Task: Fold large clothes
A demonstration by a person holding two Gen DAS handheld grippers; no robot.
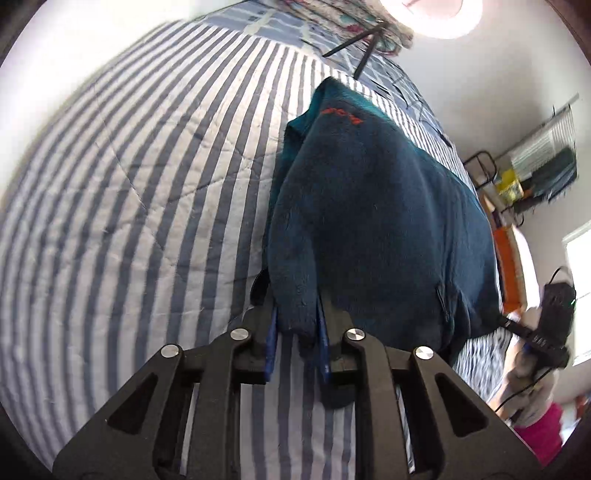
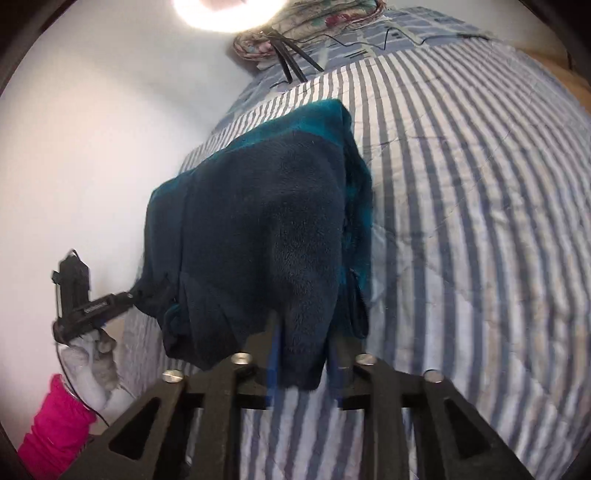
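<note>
A dark navy and teal fleece jacket [image 1: 369, 203] with a small red logo lies on the blue-and-white striped bedspread [image 1: 129, 184]. My left gripper [image 1: 297, 332] is shut on a fold of the jacket's near edge, with the fleece pinched between its blue pads. In the right wrist view the same jacket [image 2: 258, 203] is bunched up, and my right gripper [image 2: 304, 358] is shut on another near fold. Each view shows the other gripper held by a grey-gloved hand at the jacket's far corner: the right one [image 1: 508, 322] and the left one [image 2: 131, 295].
The striped bedspread [image 2: 480, 184] stretches wide beside the jacket. Floral bedding [image 2: 295, 26] and black tripod legs [image 1: 354, 40] lie at the head of the bed. A cluttered shelf [image 1: 535, 166] stands by the white wall. A pink sleeve [image 2: 51, 435] is close by.
</note>
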